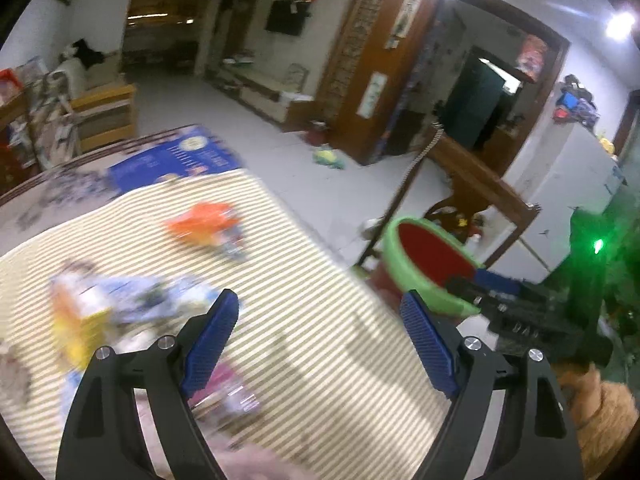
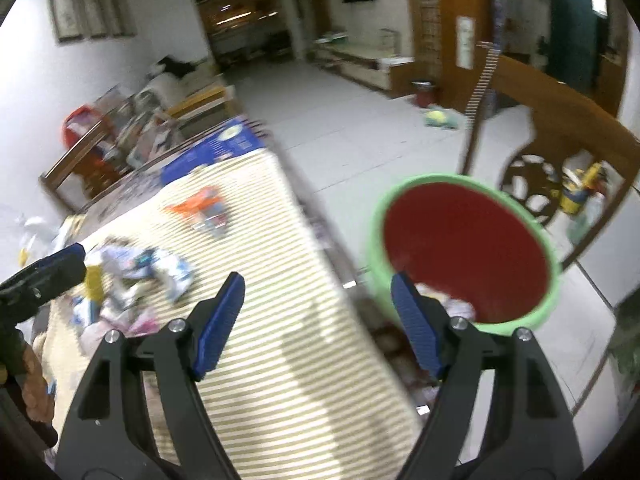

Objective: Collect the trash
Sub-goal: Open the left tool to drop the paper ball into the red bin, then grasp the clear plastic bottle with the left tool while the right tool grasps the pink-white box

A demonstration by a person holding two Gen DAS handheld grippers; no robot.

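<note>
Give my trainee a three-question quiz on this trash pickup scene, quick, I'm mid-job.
1. True or false: both the left gripper and the right gripper have their jaws open and hold nothing.
2. Where does the green bin stand? A) on the striped cloth B) on the floor beside the table C) on the chair
3. Fill in: the wrapper lying alone, farther along the striped cloth than the trash pile, is mostly ____.

Key: 1 true; 2 B; 3 orange.
</note>
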